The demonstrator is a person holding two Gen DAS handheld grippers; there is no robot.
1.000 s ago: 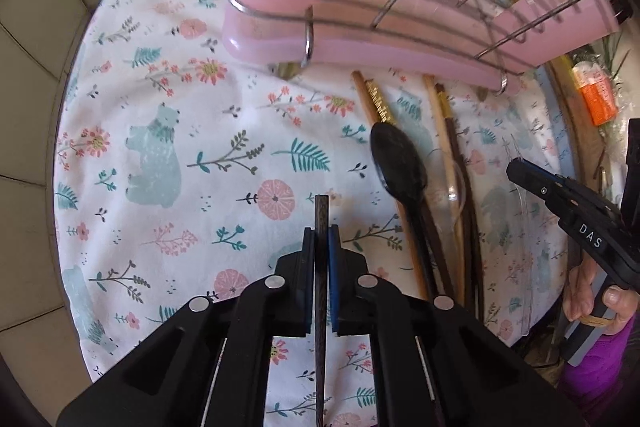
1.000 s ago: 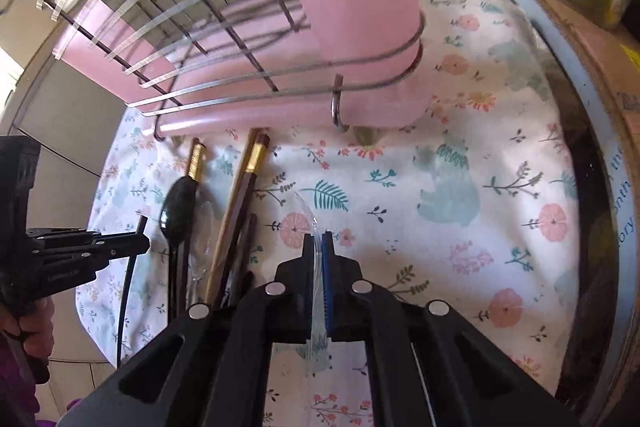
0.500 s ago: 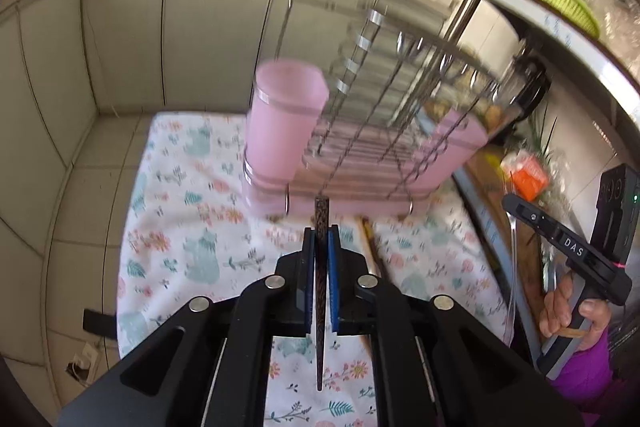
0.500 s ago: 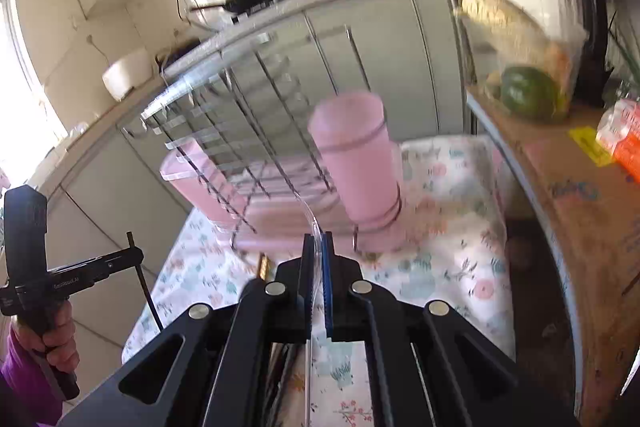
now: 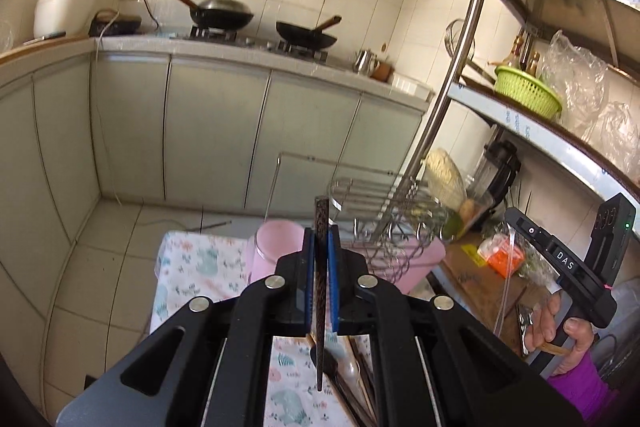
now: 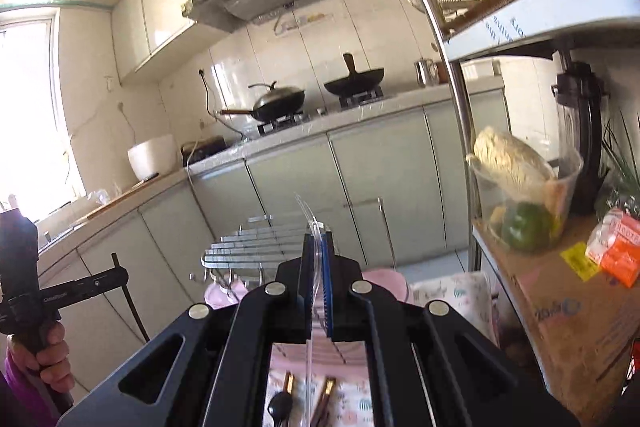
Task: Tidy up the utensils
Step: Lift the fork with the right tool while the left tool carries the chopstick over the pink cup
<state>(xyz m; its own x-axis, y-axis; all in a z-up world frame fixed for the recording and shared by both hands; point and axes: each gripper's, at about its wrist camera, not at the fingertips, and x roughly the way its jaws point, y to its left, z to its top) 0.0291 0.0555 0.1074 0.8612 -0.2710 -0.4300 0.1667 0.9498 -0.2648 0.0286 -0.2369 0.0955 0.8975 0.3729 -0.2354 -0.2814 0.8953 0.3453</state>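
Observation:
My left gripper (image 5: pixel 320 239) is shut on a dark wooden chopstick (image 5: pixel 321 223), held upright high above the floral cloth (image 5: pixel 192 267). My right gripper (image 6: pixel 318 243) is shut on a clear plastic utensil (image 6: pixel 310 219), also lifted high. The pink utensil cup (image 5: pixel 276 243) stands in the wire dish rack (image 5: pixel 384 199) below both grippers; it also shows in the right wrist view (image 6: pixel 386 281). More chopsticks (image 6: pixel 326 393) and a black spoon (image 6: pixel 280 405) lie on the cloth in front of the rack.
A shelf unit with a steel pole (image 5: pixel 448 83) stands to the right, holding a green basket (image 5: pixel 526 93), a blender (image 6: pixel 580 131) and food packs (image 6: pixel 616 251). Kitchen cabinets and a stove with pans (image 5: pixel 222 13) are behind.
Both grippers rose and tilted up from just above the cloth, each keeping its utensil. The view swung from the cloth and rack base to the whole kitchen.

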